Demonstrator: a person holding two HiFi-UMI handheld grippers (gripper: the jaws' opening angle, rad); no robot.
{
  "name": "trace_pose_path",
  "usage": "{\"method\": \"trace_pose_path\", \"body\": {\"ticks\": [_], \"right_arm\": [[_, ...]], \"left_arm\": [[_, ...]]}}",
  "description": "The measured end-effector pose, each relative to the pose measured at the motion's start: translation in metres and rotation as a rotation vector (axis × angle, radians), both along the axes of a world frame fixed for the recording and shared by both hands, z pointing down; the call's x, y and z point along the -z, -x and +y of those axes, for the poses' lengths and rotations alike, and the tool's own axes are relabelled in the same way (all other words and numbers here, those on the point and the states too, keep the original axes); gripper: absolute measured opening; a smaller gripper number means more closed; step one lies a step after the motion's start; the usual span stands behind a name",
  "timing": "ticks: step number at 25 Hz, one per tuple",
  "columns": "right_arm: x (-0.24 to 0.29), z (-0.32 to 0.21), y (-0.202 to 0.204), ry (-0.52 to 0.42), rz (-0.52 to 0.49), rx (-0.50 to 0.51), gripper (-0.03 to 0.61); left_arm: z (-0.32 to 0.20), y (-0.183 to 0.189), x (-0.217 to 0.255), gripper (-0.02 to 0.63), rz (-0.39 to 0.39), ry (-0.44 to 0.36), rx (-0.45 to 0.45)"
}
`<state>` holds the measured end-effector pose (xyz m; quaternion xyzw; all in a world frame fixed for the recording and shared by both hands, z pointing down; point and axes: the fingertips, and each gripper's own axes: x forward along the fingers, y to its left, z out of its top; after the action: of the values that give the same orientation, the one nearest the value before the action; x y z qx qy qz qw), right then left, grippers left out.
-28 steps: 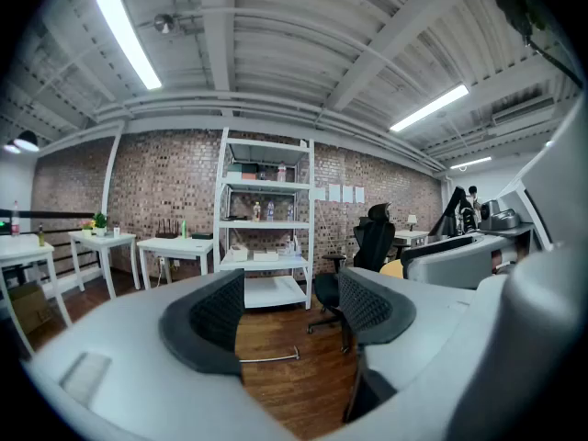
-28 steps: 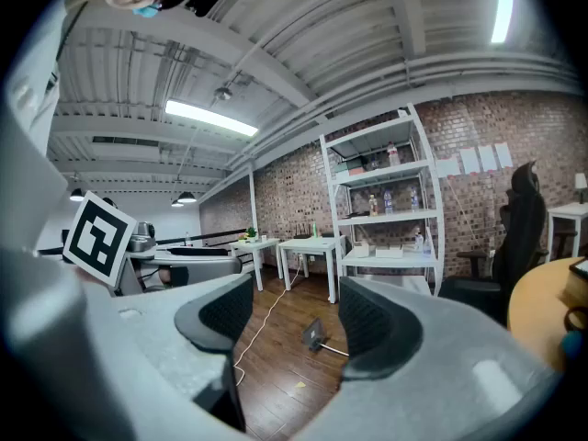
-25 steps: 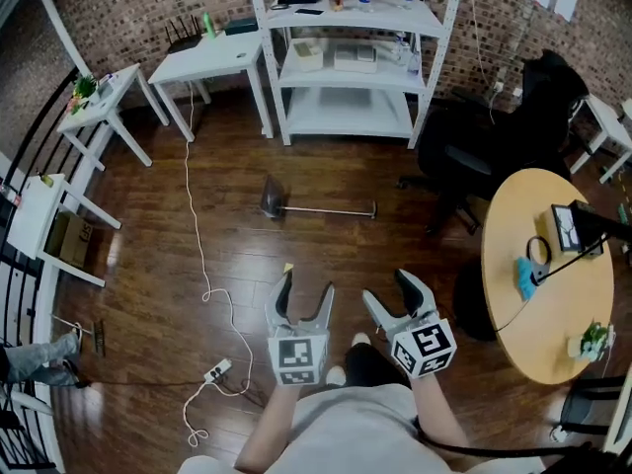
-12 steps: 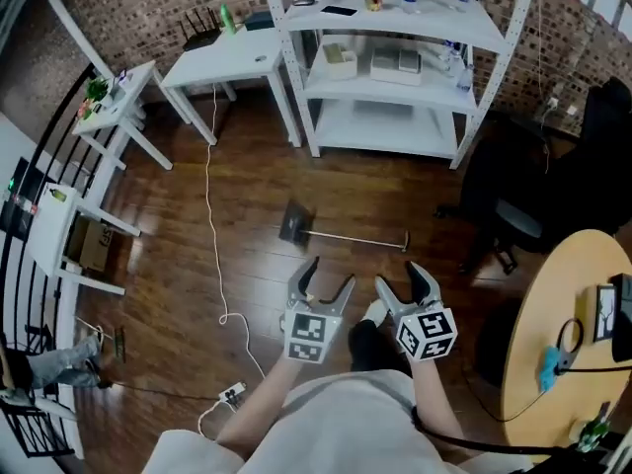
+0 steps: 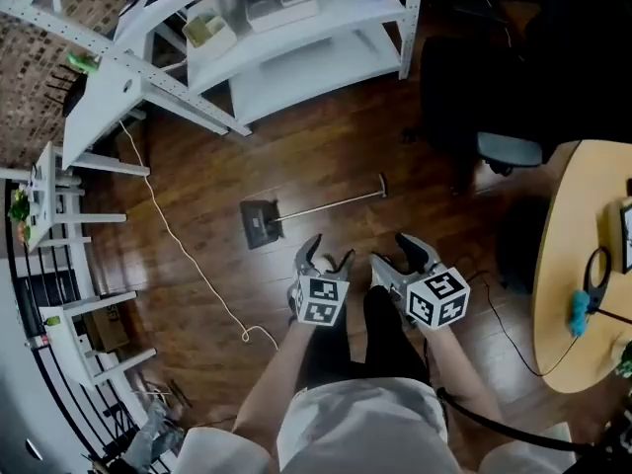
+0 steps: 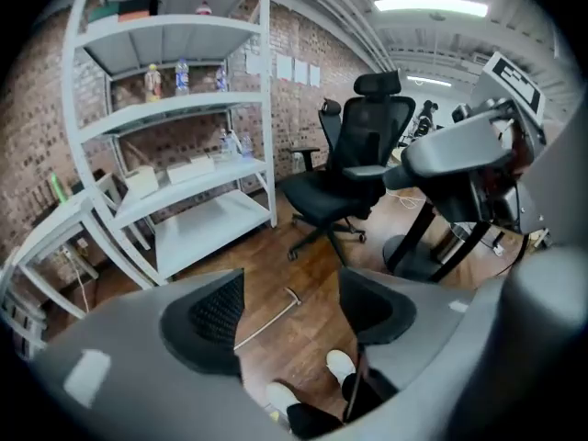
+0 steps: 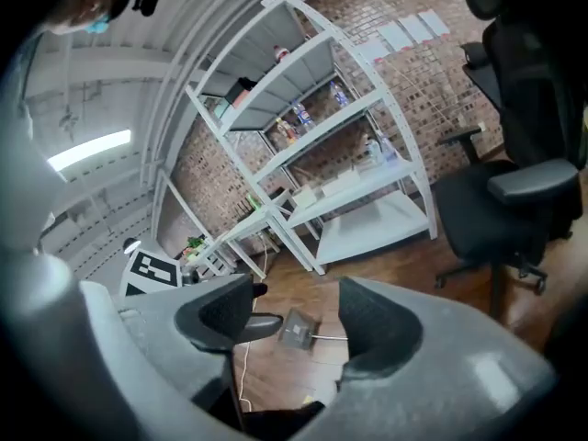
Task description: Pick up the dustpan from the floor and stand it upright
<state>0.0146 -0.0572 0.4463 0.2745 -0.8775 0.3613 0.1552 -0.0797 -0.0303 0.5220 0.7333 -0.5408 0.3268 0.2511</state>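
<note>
Dustpan [image 5: 261, 223] lying flat on the floor [image 5: 197, 166] at roughly 11 o'clock from the left gripper [image 5: 329, 250], well apart, with left and right gripper [image 5: 393, 252] both gaping and empty, so easy to nip the thin handle [image 5: 326, 203] way off-centre and end up dropping it.

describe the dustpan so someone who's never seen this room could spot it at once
Start at the white shelving unit and look down to the dark wooden floor in front of it. The dustpan lies flat there. Unlike the wavy white cable beside it, it has a dark square pan on a long straight handle.
</note>
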Motion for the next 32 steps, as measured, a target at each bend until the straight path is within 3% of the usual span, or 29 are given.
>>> {"method": "trace_pose_path", "body": {"ticks": [4,8,14,16,20,23,26,30,32], "right_arm": [[-0.063,-0.018,-0.03,0.05,0.099,-0.083,0.281],[-0.133,-0.03,-0.043,0.111,0.187,-0.105,0.281],[-0.25,-0.041,-0.021,0.156,0.313,-0.065,0.281],[-0.292,-0.045,-0.005,0.172,0.317,-0.05,0.281],[-0.386,-0.063,0.017,0.184,0.268,-0.043,0.281],[-0.459,-0.081,0.013,0.163,0.291,-0.02,0.281],[-0.515,-0.099,0.0,0.135,0.342,-0.028,0.281],[-0.553,-0.119,-0.008,0.117,0.355,0.002,0.281],[-0.555,-0.126,-0.011,0.122,0.356,0.013,0.281]], "left_arm": [[-0.029,-0.026,-0.088,0.341,0.003,0.11,-0.133],[-0.043,-0.029,-0.172,0.341,-0.031,0.23,-0.269],[-0.07,-0.015,-0.318,0.32,-0.094,0.349,-0.358],[-0.086,-0.011,-0.381,0.272,-0.116,0.342,-0.327],[-0.134,-0.013,-0.515,0.27,-0.148,0.304,-0.3],[-0.163,-0.033,-0.607,0.268,-0.152,0.28,-0.348],[-0.171,-0.047,-0.686,0.268,-0.188,0.278,-0.455],[-0.175,-0.053,-0.749,0.242,-0.223,0.275,-0.534],[-0.168,-0.059,-0.754,0.175,-0.203,0.259,-0.595]]}}
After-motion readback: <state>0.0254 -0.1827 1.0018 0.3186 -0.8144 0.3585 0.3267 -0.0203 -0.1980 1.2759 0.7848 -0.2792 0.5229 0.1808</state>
